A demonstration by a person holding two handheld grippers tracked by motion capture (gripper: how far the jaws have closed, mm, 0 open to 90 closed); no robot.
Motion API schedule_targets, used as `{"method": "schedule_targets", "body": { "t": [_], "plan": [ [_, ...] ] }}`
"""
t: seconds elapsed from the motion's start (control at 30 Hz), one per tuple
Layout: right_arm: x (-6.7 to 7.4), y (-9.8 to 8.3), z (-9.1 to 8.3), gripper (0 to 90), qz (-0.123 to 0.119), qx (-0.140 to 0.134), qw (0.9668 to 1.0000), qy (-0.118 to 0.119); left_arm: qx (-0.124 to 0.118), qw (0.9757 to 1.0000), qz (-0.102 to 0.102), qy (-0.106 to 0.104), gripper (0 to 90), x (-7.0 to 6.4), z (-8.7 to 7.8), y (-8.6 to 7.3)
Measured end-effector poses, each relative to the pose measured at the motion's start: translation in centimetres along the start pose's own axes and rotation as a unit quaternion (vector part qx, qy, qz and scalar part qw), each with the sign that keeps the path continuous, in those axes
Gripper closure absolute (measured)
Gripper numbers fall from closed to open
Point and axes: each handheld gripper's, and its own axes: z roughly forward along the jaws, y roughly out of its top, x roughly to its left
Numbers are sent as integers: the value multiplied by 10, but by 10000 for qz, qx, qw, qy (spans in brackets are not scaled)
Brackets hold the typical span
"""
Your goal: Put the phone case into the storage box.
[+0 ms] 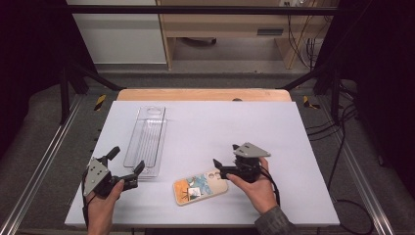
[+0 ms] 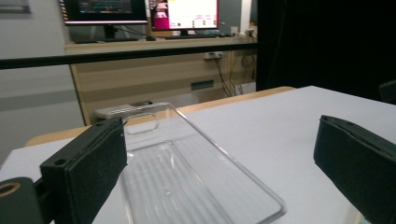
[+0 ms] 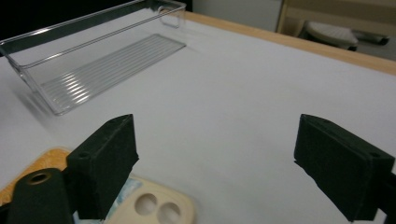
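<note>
Phone case (image 3: pixel 154 207) lies partly hidden beneath right hand-held gripper (image 3: pixel 215 163) jaw.

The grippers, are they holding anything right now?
No. The left gripper is open at the clear tray's near end, and the right gripper is open beside the phone case.
</note>
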Motion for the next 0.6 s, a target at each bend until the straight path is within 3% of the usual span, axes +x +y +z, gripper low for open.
{"method": "schedule_targets", "body": {
  "t": [0.17,0.37,0.47,0.6],
  "plan": [
    [-23,-13,-41,66,142,-323,9991,-227,249,9990,247,-278,21,-19,9,3],
    [-47,-33,-85,72,360,-613,9962,-500,590,9945,535,-683,20,-42,22,4],
    [-57,-46,-96,68,568,-755,9943,-492,689,9925,571,-830,22,-49,26,5],
    [-65,-56,-100,62,560,-891,9927,-582,766,9915,489,-932,23,-52,32,10]
  ]
}}
